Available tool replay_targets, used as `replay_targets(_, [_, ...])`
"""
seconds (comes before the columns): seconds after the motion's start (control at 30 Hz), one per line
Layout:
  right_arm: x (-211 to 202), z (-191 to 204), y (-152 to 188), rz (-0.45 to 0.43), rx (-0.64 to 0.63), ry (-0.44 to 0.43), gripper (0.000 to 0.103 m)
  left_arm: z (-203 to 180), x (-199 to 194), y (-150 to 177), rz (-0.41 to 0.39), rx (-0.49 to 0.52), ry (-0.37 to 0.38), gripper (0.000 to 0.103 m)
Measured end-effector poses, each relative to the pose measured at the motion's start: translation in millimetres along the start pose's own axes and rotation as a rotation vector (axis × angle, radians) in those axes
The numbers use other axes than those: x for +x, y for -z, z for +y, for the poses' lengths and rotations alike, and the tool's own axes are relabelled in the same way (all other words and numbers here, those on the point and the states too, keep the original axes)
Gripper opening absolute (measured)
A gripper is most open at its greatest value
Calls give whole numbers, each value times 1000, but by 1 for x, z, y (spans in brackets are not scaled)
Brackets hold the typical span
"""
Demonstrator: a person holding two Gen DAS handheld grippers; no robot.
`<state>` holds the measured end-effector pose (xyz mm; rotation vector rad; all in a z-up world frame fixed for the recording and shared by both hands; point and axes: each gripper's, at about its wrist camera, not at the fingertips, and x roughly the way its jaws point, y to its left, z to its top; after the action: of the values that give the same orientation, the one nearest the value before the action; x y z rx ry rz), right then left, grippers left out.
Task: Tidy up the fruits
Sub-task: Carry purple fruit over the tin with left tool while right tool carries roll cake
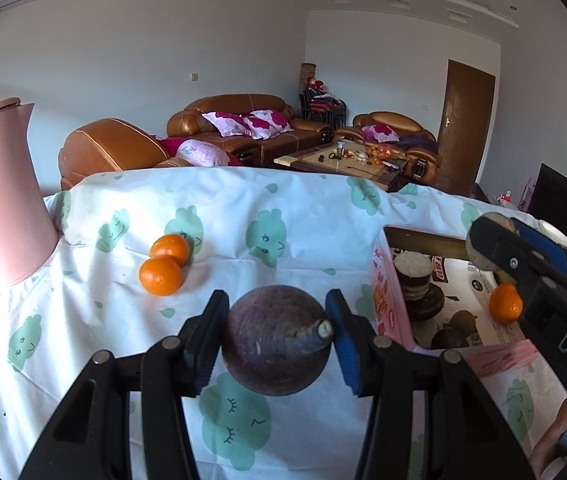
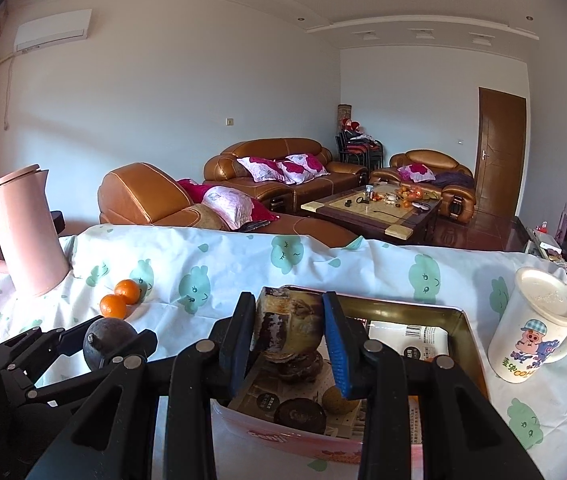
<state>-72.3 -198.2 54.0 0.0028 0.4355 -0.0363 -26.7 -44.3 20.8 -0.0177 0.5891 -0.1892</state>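
The left gripper [image 1: 277, 334] has its jaws clamped on a dark round fruit [image 1: 277, 340] above the table's near edge. The right gripper [image 2: 289, 340] grips a brownish fruit [image 2: 287, 328] over the pink box [image 2: 283, 436].

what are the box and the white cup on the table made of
Box: probably a metal tin, since its inner walls shine gold, with a printed pink outside. Cup: looks like glossy ceramic or plastic with a cartoon print and a matte cream lid; which one is unclear.
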Motion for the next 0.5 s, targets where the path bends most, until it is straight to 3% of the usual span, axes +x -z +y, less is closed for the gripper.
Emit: replay_targets(0.5, [-13,-7,8,0,-30,15,36,-11,-8,7,-6,12,7,52])
